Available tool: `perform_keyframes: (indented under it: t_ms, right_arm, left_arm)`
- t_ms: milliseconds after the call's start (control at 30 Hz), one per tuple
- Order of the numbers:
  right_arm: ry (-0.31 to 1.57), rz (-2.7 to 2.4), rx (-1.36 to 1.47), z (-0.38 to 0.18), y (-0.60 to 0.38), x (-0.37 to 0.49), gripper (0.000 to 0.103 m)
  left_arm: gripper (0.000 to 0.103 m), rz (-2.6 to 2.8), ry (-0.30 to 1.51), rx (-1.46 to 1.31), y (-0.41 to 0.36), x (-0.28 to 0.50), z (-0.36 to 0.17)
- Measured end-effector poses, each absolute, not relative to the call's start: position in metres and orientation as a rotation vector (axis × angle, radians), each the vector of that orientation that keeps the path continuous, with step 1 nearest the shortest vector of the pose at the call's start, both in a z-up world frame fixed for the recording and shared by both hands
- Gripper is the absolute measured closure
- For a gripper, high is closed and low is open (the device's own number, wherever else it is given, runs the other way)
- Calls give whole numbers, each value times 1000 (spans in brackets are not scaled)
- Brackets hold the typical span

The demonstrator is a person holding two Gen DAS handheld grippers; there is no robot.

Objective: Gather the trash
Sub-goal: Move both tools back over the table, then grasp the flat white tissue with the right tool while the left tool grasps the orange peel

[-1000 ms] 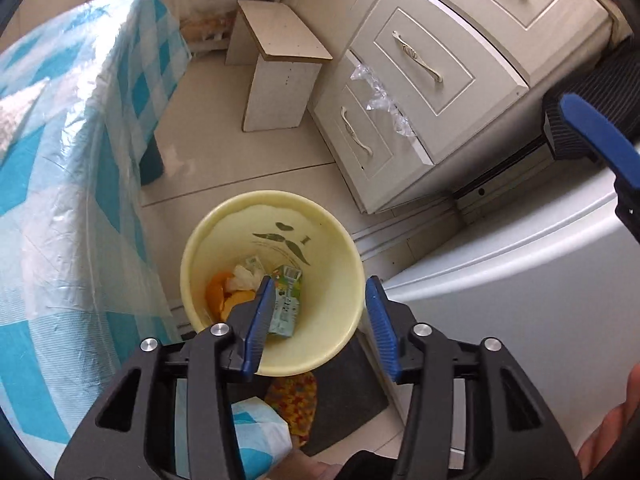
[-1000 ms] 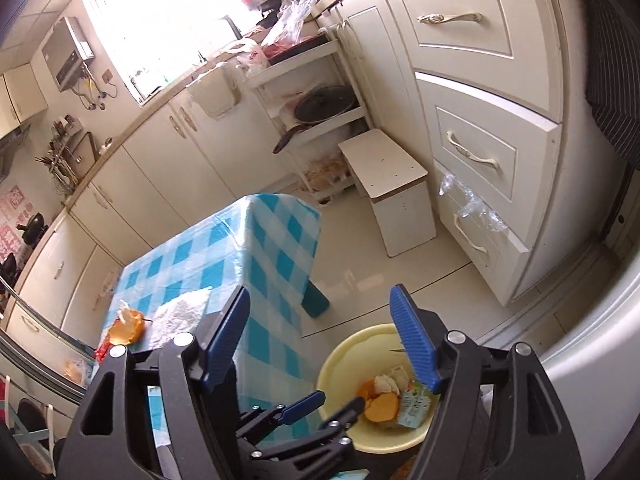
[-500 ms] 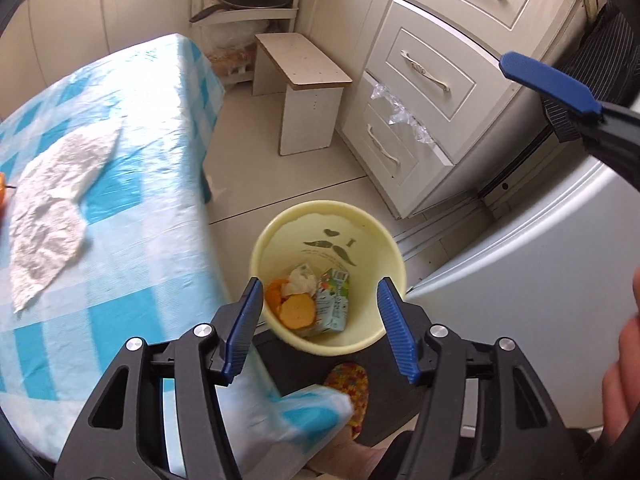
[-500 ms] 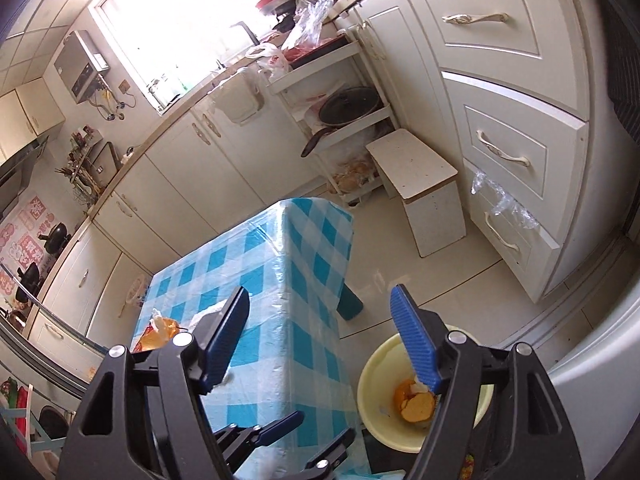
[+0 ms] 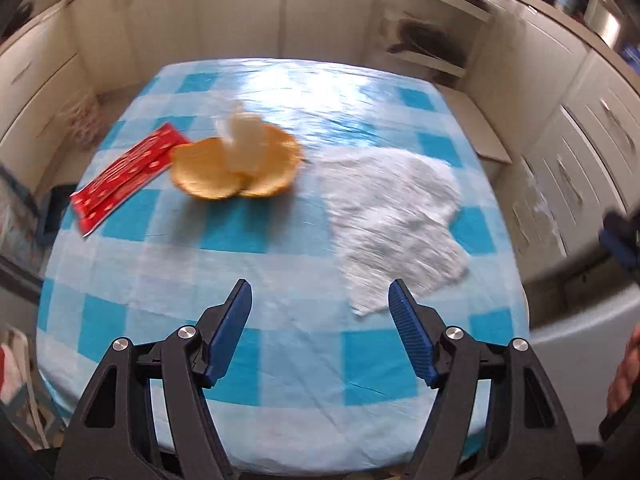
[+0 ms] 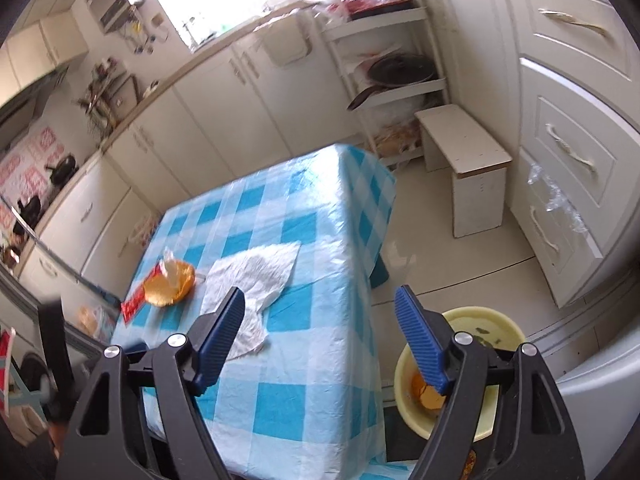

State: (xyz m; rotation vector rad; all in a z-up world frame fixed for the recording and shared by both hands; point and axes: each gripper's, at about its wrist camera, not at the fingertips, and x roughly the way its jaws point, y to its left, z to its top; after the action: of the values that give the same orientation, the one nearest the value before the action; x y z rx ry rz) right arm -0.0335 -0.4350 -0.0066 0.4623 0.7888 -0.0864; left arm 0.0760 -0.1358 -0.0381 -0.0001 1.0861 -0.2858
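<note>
On the blue-checked table (image 5: 280,344) lie orange peels (image 5: 236,160) with a clear wrapper on top, a red packet (image 5: 124,172) to their left, and a crumpled white paper towel (image 5: 396,224) to the right. My left gripper (image 5: 320,304) hangs over the table's near part, jaws opening, nothing between them. My right gripper (image 6: 320,312) is above the table's corner, jaws opening and empty. The yellow bin (image 6: 500,328) stands on the floor beside the table, with orange peel inside. The towel (image 6: 248,284), peels (image 6: 170,288) and packet (image 6: 134,306) also show in the right wrist view.
White cabinets and drawers (image 6: 568,152) line the room. A small white stool (image 6: 468,168) stands on the floor past the table. A shelf rack with a pan (image 6: 396,68) is in the corner. A white appliance (image 6: 600,392) stands beside the bin.
My left gripper swung away from the yellow bin to over the table and opened wider. The right gripper shifted sideways; the table and bin now sit more central in its view.
</note>
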Motion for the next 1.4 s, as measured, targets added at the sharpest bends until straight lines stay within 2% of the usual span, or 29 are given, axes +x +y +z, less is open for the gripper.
perform_keyframes:
  t_ms: [133, 233, 600, 667, 700, 733, 767, 867, 900, 933, 1000, 1267, 1333, 1400]
  right_arm:
    - [860, -51, 383, -23, -399, -13, 27]
    - [910, -33, 329, -36, -375, 4, 27]
    - [943, -36, 147, -74, -328, 57, 24]
    - [944, -28, 111, -78, -320, 65, 24]
    - [946, -22, 97, -80, -316, 68, 24]
    - [952, -12, 82, -82, -312, 72, 24]
    - [959, -1, 67, -84, -308, 75, 25]
    - [986, 27, -12, -93, -293, 83, 46]
    - [978, 45, -35, -92, -289, 83, 58]
    - [984, 70, -34, -91, -286, 84, 65]
    - [997, 92, -58, -89, -281, 84, 93]
    - [969, 141, 63, -68, -299, 66, 97]
    - [957, 128, 80, -61, -308, 58, 97]
    - [947, 124, 111, -57, -316, 52, 97]
  left_arm:
    - [34, -99, 1110, -180, -70, 123, -48]
    - [34, -36, 1135, -243, -49, 146, -62]
    - [33, -85, 1138, -217, -68, 196, -77]
    - [57, -99, 1158, -214, -68, 200, -83]
    - [62, -88, 1153, -190, -69, 201, -83]
    - [79, -102, 1160, -184, -69, 203, -84]
    - [89, -124, 1175, -184, -69, 204, -85]
    - [94, -123, 1139, -93, -78, 201, -74]
    - [95, -131, 1130, -73, -80, 199, -70]
    - [96, -136, 1120, -48, -83, 197, -64]
    - [97, -132, 1078, 21, -89, 190, -50]
    - [97, -186, 827, 275, -100, 132, 17]
    - [97, -104, 703, 446, -111, 117, 22]
    - [97, -109, 696, 465, -111, 114, 22]
